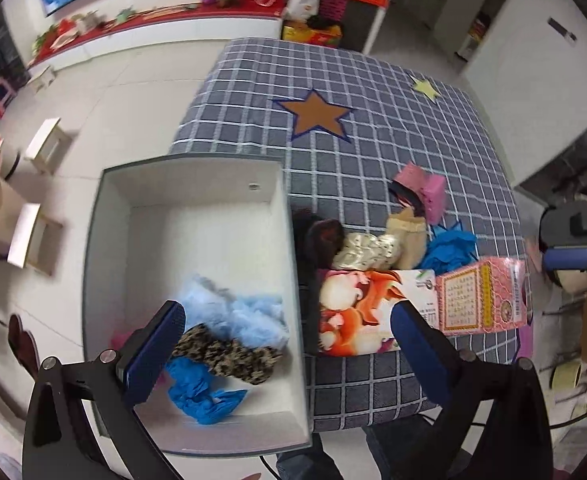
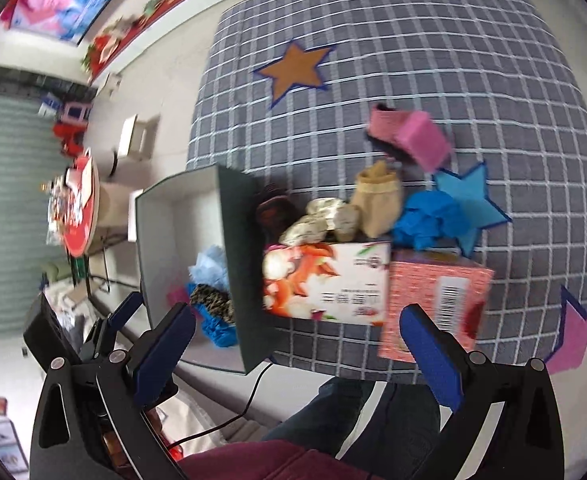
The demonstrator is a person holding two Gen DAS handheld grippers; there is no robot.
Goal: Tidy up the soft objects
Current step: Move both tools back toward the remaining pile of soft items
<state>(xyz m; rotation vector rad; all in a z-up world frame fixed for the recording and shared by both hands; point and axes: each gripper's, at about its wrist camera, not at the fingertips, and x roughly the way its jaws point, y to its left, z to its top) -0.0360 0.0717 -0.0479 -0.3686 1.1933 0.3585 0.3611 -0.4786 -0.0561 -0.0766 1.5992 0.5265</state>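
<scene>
Seen from the left wrist, the left tool [image 1: 287, 326] hangs spread and empty above the white box [image 1: 197, 184], which sits at the desk's [image 1: 393, 136] left edge and holds a pale blue fluffy piece [image 1: 233, 312], a leopard-print piece [image 1: 229, 354] and a blue crumpled piece [image 1: 201, 392]. Loose soft things wait to the tool's right: the cream spotted bundle [image 1: 367, 252], the beige pouch [image 1: 407, 232].

Turning to the right wrist, the right tool [image 2: 297, 344] is likewise spread and empty, low at the near desk edge. The cream spotted bundle [image 2: 321, 220] lies ahead beyond the printed carton [image 2: 325, 280]; this hand looks nearer, and must reach over the carton.
</scene>
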